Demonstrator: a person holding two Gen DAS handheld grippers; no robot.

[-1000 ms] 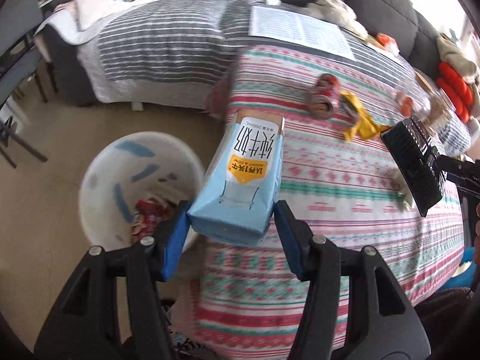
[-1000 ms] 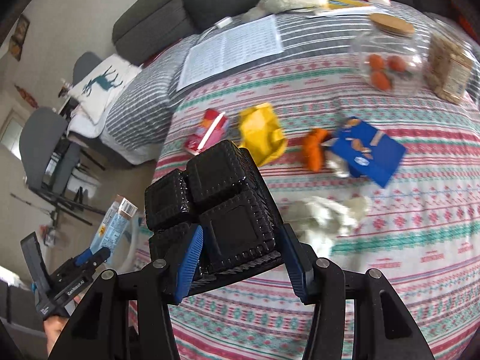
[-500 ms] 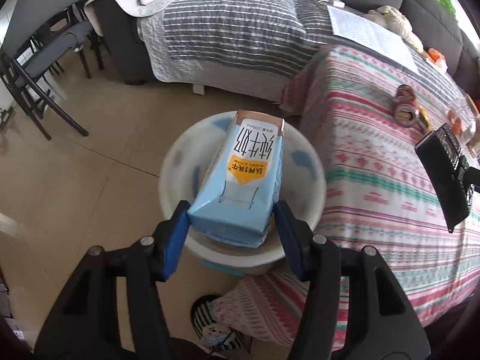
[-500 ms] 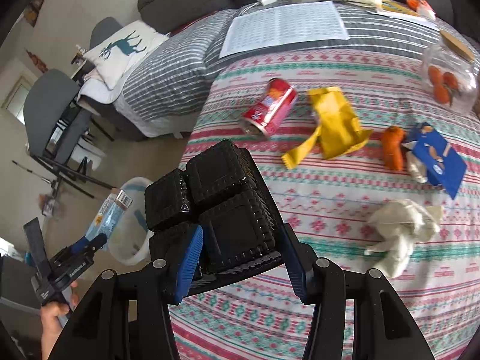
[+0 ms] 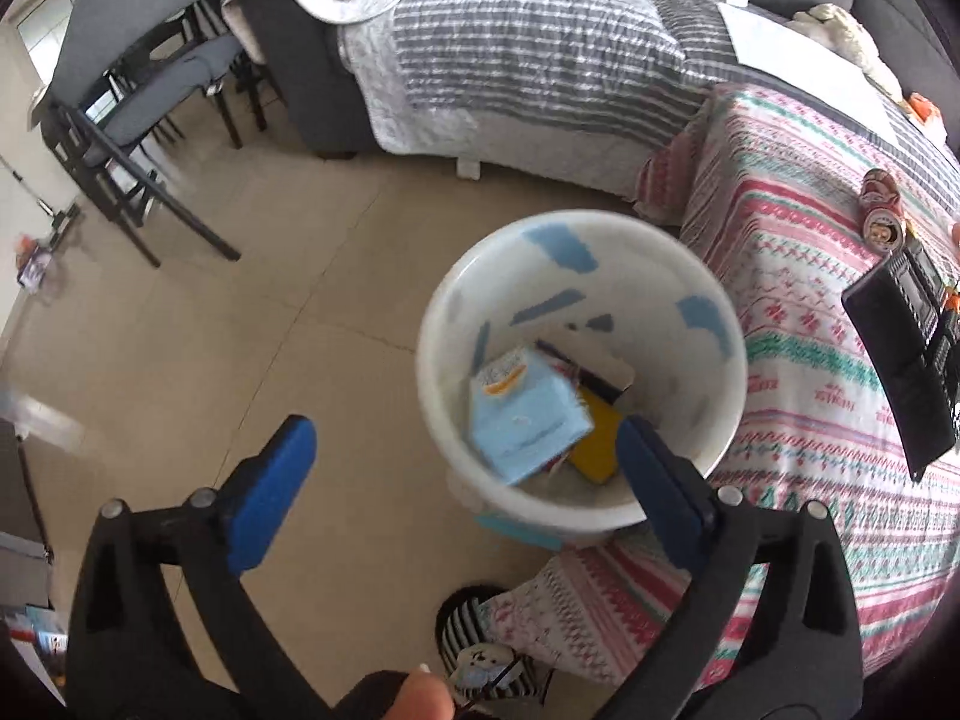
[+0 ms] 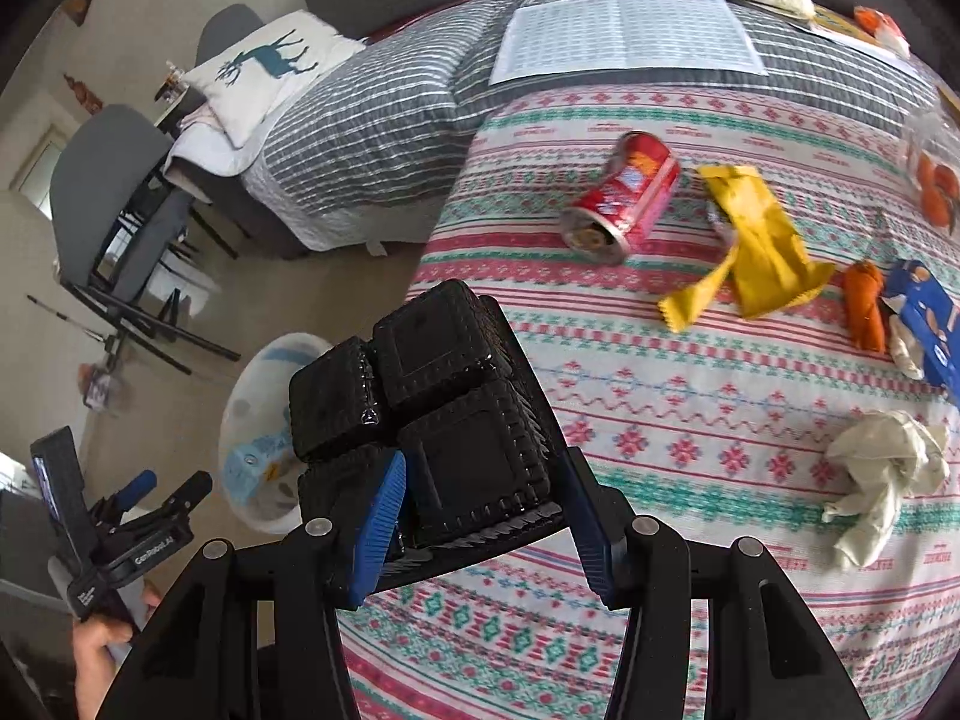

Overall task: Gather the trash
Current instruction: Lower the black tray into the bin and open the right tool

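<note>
The light blue milk carton (image 5: pixel 522 420) lies loose inside the white bin (image 5: pixel 576 222) on the floor, on top of other trash. My left gripper (image 5: pixel 462 429) hovers over the bin's near rim, its jaws opening wide with nothing between the pads. My right gripper (image 6: pixel 483 468) is shut on a black plastic tray (image 6: pixel 444 372) above the table's left edge, with the bin (image 6: pixel 264 372) below it to the left. On the patterned tablecloth (image 6: pixel 690 420) lie a red can (image 6: pixel 624 198), a yellow wrapper (image 6: pixel 756 240), an orange peel (image 6: pixel 864 306), a blue packet (image 6: pixel 930 324) and a crumpled tissue (image 6: pixel 882 468).
A sofa with a striped grey blanket (image 5: pixel 528 60) stands behind the bin and table. Dark chairs (image 5: pixel 138 120) stand at the far left on the tiled floor. A printed sheet (image 6: pixel 624 36) lies at the table's far end. A striped slipper (image 5: pixel 474 642) is by the bin.
My left gripper swung from the table to over the bin, then opened; the carton dropped into the bin. My right gripper carried the black tray leftward toward the table edge.
</note>
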